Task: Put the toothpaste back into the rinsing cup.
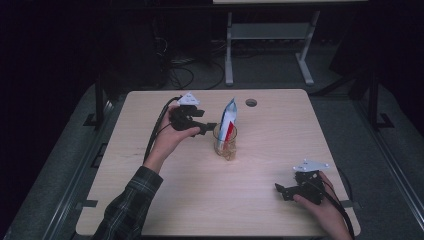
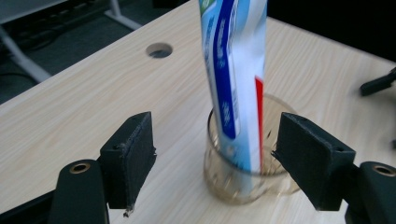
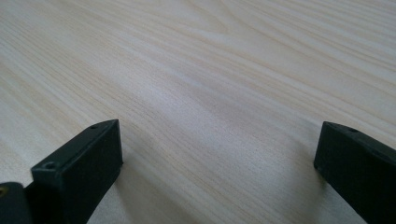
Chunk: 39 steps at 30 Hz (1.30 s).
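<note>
A clear glass cup (image 1: 225, 144) stands near the middle of the wooden table (image 1: 150, 200), and a white, blue and red toothpaste tube (image 1: 228, 121) stands upright in it. My left gripper (image 1: 209, 127) is open just left of the cup. In the left gripper view the cup (image 2: 243, 179) and tube (image 2: 236, 70) sit ahead between the spread jaws of the gripper (image 2: 215, 161), which touch nothing. My right gripper (image 1: 281, 190) rests open low over the table at the front right; in the right gripper view it (image 3: 217, 161) has bare wood between its jaws.
A round cable hole (image 1: 251, 102) lies in the table's far edge, seen too as a hole (image 2: 159, 49) in the left gripper view. Desk legs (image 1: 229, 50) and cables stand on the floor beyond. Cables trail from both grippers.
</note>
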Available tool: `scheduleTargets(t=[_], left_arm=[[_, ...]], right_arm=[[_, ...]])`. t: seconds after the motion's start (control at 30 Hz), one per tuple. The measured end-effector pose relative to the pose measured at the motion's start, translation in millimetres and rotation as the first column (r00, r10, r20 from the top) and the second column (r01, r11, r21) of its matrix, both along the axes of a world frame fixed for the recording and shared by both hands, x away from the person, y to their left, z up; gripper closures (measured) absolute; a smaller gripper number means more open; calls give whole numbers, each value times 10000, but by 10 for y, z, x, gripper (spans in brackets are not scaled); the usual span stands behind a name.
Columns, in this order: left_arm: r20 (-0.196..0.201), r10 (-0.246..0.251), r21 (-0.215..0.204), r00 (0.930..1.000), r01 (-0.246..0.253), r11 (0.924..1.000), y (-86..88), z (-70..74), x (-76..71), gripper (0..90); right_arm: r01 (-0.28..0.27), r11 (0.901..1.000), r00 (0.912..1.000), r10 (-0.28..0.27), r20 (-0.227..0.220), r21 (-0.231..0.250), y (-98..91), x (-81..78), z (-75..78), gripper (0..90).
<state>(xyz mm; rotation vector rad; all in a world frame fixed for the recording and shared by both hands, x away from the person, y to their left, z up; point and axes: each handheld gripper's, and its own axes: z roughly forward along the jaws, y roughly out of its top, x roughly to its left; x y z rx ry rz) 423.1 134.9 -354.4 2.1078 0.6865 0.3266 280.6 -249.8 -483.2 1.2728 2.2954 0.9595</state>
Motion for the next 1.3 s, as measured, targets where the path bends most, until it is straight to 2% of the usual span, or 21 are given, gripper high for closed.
scheduleTargets(t=[0.23, 0.27, 0.3, 0.33, 0.37, 0.47, 0.77, 0.83, 0.87, 0.97, 1.0, 1.3], left_arm=[[41, 191, 94, 9998, -191, 9998, 161, -58, -177, 265], [67, 203, 183, 9998, -204, 9996, 210, -84, -251, 264], [67, 203, 183, 9998, -204, 9996, 210, -84, -251, 263], [97, 209, 363, 9997, -212, 9991, 259, -106, -323, 260], [97, 209, 363, 9997, -212, 9991, 259, -106, -323, 256], [100, 284, 375, 9995, -287, 9989, 365, -144, -463, 248], [54, 510, 306, 9987, -511, 9982, 617, -259, -726, 244], [53, 573, 404, 9983, -575, 9975, 686, -295, -783, 244], [-19, 691, 297, 9976, -690, 9972, 754, -340, -832, 244], [-105, 772, 263, 9970, -769, 9967, 820, -390, -878, 244], [-186, 831, 317, 9964, -825, 9961, 880, -446, -918, 244], [-513, 1216, 559, 9913, -1187, 9914, 1076, -679, -1046, 244]], right_arm=[[-4, 10000, 10000, 4, 1, -2, 0, 0, 0, 5], [-4, 10000, 10000, 4, 1, -4, 0, 0, 0, 5], [-4, 10000, 10000, 4, 1, -4, 0, 0, 0, 5], [-3, 10000, 10000, 3, -1, -2, 0, 0, 0, 5], [-3, 10000, 10000, 3, -1, -2, 0, 0, 0, 5], [-2, 10000, 10000, 2, 0, -4, 0, 0, 0, 5], [-12, 10000, 10000, 12, -7, 13, 0, 0, 1, 5], [-15, 10000, 10000, 15, -6, 2, -1, 0, 1, 5], [0, 10000, 10000, 0, -3, -3, 0, 0, 0, 5], [-4, 10000, 10000, 4, -2, -3, 0, 0, 0, 5], [-3, 10000, 10000, 3, -1, -3, 0, 1, 0, 5], [-3, 10000, 10000, 3, -3, -3, 0, 1, 0, 5]])
